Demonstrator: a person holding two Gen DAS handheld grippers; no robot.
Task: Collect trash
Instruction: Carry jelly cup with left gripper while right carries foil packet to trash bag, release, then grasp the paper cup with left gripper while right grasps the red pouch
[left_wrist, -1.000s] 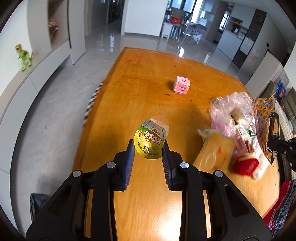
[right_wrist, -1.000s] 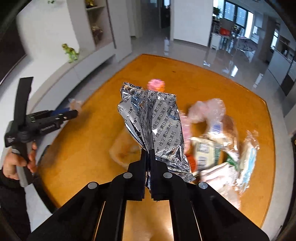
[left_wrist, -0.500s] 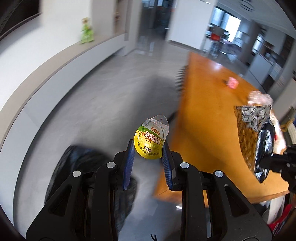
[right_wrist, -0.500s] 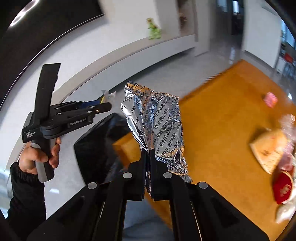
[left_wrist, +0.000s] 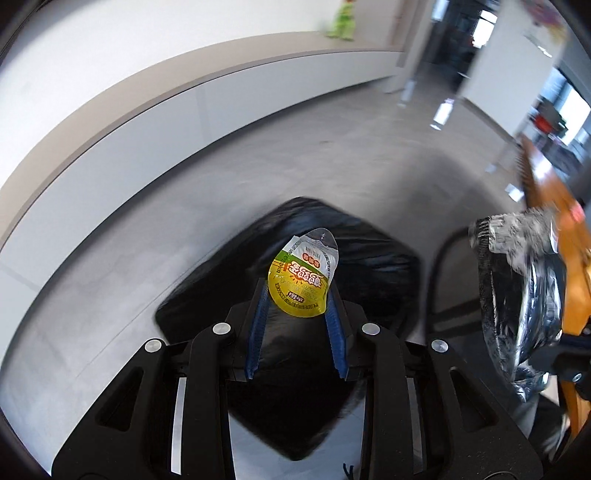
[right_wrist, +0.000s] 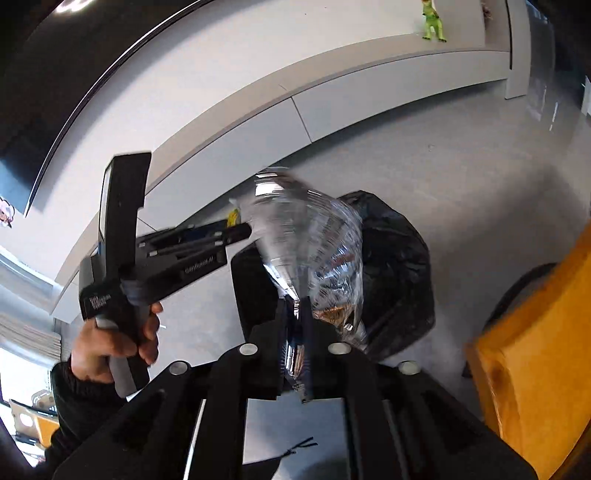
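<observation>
A yellow jelly cup (left_wrist: 301, 280) with a peeled lid sits between the blue pads of my left gripper (left_wrist: 296, 291). The jaws are opening, and the pads still touch the cup's sides. Directly beneath hangs the mouth of a black trash bag (left_wrist: 369, 258) on the floor. My right gripper (right_wrist: 295, 306) is over the same trash bag (right_wrist: 399, 266). Its jaws are opening, and the silver foil bag (right_wrist: 310, 251) between them is blurred and slipping loose. In the left wrist view the foil bag (left_wrist: 524, 295) shows at the right. The left gripper (right_wrist: 236, 230) is seen from the side, held by a hand (right_wrist: 110, 343).
The orange table's corner (right_wrist: 535, 350) stands close on the right of the bag. A curved black chair frame (left_wrist: 439, 266) is beside it. A long grey wall ledge (right_wrist: 332, 85) runs behind, with a green dinosaur toy (right_wrist: 434, 22) on it. Grey floor surrounds the bag.
Both grippers swung off the table to the left and down over the black bag. The right jaws have parted and the foil bag has started to slip. The cup still sits between the left pads.
</observation>
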